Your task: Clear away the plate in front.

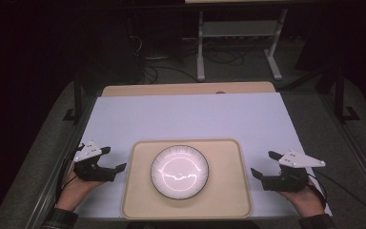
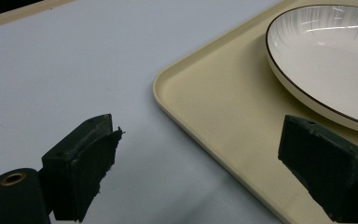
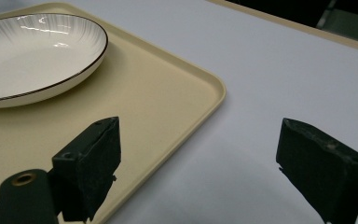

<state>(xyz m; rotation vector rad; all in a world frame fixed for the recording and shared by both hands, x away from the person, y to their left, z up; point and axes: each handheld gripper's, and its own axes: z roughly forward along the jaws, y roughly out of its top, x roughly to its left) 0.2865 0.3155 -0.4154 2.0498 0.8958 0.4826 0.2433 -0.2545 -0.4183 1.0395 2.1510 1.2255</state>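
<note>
So the white plate (image 1: 179,171) sits mid-tray (image 1: 228,200) near the table's (image 1: 190,114) front edge. Left gripper (image 1: 117,159) and right gripper (image 1: 263,163) flank the tray's 2 side rims, jaws spread wide, holding nothing. Bare tabletop stretches behind the tray.

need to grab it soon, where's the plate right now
In the high view the white plate sits in the middle of the beige tray at the table's near edge, between the open left gripper and open right gripper.
</note>
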